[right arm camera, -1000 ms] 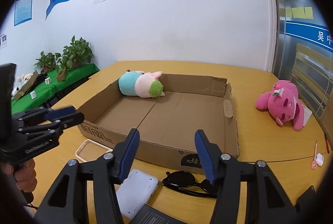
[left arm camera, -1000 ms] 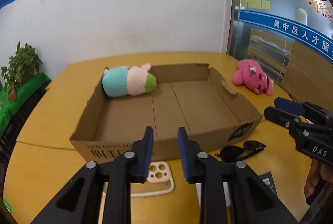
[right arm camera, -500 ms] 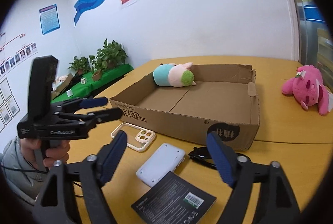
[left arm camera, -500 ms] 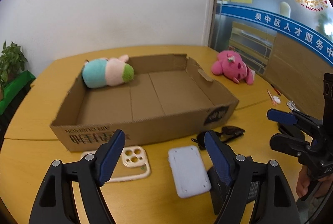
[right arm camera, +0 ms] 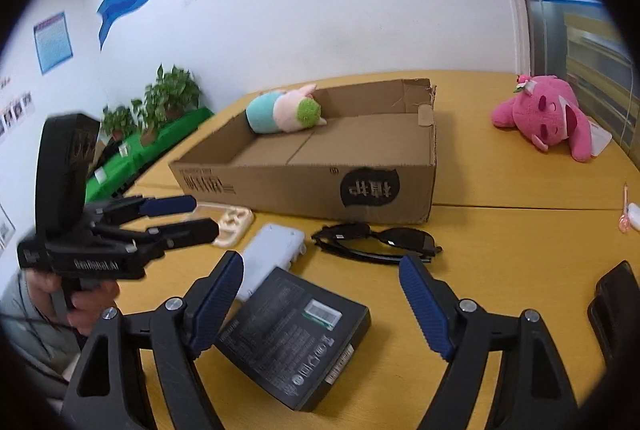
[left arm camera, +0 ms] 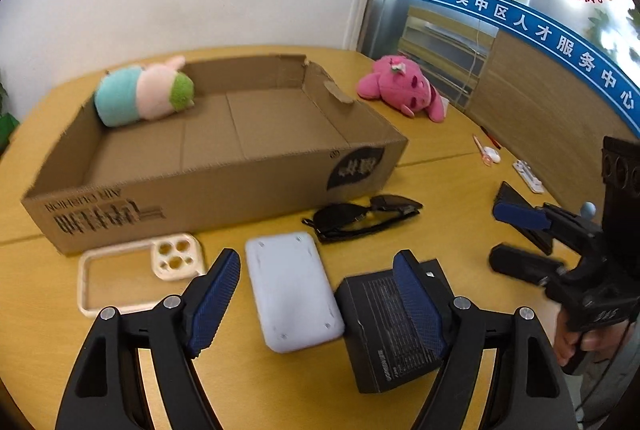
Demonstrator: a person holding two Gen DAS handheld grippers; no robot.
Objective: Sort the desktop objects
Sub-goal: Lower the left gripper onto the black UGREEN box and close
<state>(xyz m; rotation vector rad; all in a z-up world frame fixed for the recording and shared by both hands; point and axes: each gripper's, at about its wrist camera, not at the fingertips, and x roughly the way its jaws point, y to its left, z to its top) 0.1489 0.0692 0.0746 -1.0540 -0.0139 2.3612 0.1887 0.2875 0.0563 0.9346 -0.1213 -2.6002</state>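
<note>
The left gripper [left arm camera: 316, 294] hangs with its ribbed blue pads [left arm camera: 212, 306] spread wide and nothing between them; a second ago they stood almost together. The right gripper [right arm camera: 322, 300] is likewise spread and empty, and it too was narrower then. Both now look down more steeply at the yellow wooden table [left arm camera: 448, 166], so the nearest things fill more of each view than before.

Closest lies a flat black box [right arm camera: 294, 336], matte, printed with small text and a white label, just beside a pale, smooth rounded slab with small screw holes, the power bank [left arm camera: 292, 286]. To its left rests a cream phone case [left arm camera: 140, 270], a hollow frame with round camera cut-outs, touching the front of the carton. Glossy black sunglasses [left arm camera: 364, 216] lie folded just before the carton's right corner.

The open cardboard box [left arm camera: 224, 186] is shallow, with a torn rim and dark print on its front wall. A fuzzy teal, pink and green plush toy [left arm camera: 142, 96] lies in its far left corner. A pink plush toy [left arm camera: 400, 86] lies on the table, well to the right.
</note>
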